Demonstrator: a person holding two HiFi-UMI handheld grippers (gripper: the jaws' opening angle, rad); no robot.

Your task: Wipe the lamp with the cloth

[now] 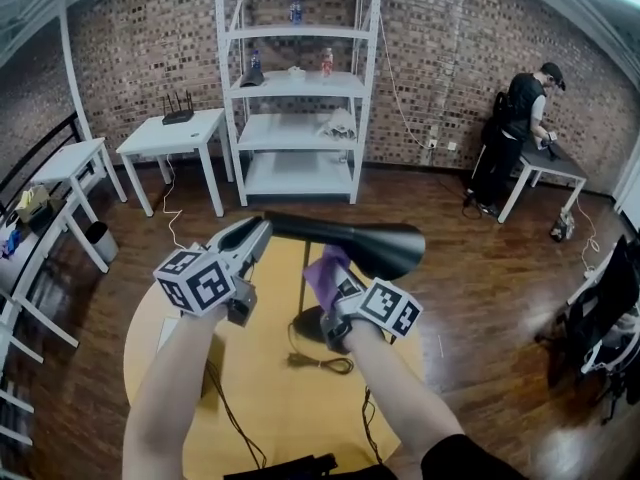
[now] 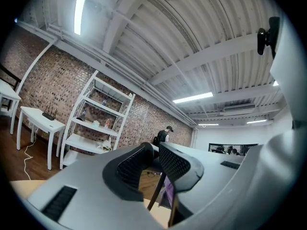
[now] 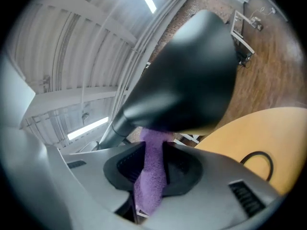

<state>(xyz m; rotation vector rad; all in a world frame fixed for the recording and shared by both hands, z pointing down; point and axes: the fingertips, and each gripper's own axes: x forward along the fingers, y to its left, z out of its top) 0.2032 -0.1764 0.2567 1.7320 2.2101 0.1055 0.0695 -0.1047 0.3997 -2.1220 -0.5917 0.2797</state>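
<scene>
Two bare forearms (image 1: 175, 398) reach up from the bottom edge of the head view over a round yellow surface (image 1: 270, 418). The left gripper (image 1: 258, 230) has its fingers (image 2: 132, 169) drawn narrow on the thin rear end of the black lamp (image 1: 360, 243), whose head lies level above the surface, between the two grippers. The right gripper (image 1: 338, 286) has its fingers (image 3: 180, 169) clamped on a purple cloth (image 1: 325, 273), the top of which touches the underside of the lamp's head. The lamp's base (image 1: 310, 326) stands on the surface with a looped cable (image 1: 320, 361) beside it. Behind, a white shelf unit (image 1: 298, 83) holds three bottles (image 1: 327, 61) on its upper shelves and a pale bundle (image 1: 340, 123) lower down. A small bin (image 1: 100, 240) stands by a white table; its contents cannot be made out.
</scene>
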